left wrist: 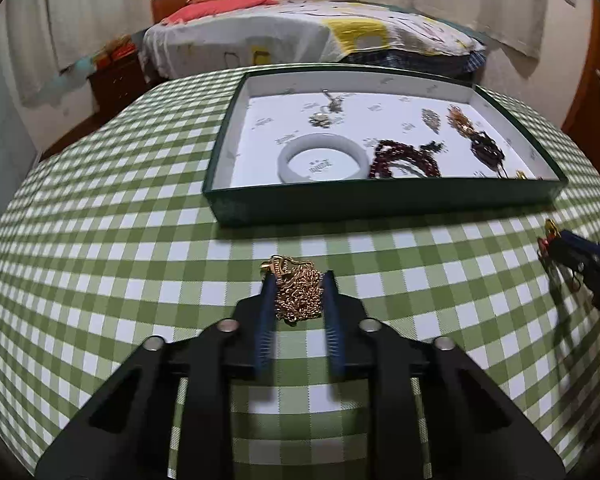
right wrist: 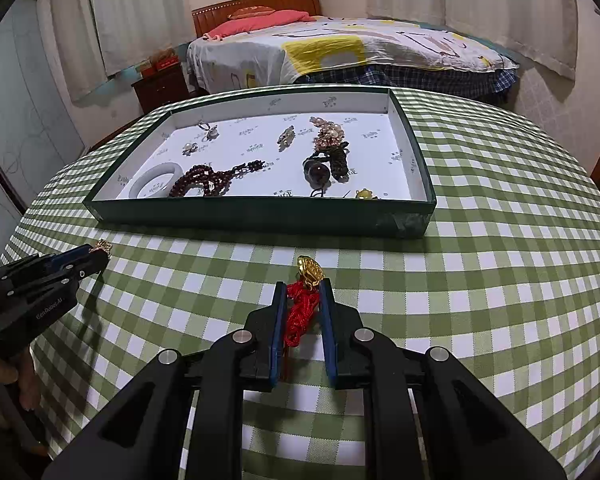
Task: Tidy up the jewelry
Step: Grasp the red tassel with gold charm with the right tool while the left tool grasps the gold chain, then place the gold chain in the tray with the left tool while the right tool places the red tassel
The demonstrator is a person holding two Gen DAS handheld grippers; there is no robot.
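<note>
My left gripper is shut on a bunched gold chain necklace over the green checked tablecloth, in front of the tray. In the right wrist view my right gripper is shut on a red cord with a gold pendant sticking out past the fingertips. The dark green tray with a white lining stands just beyond both grippers. It holds a white bangle, a dark red bead string and several smaller pieces. Each view shows the other gripper at its side edge.
The round table's cloth has bare room to the right of the tray and to the left of it. Beyond the table's far edge are a bed, a wooden nightstand and curtains. A hand holds the left gripper's handle.
</note>
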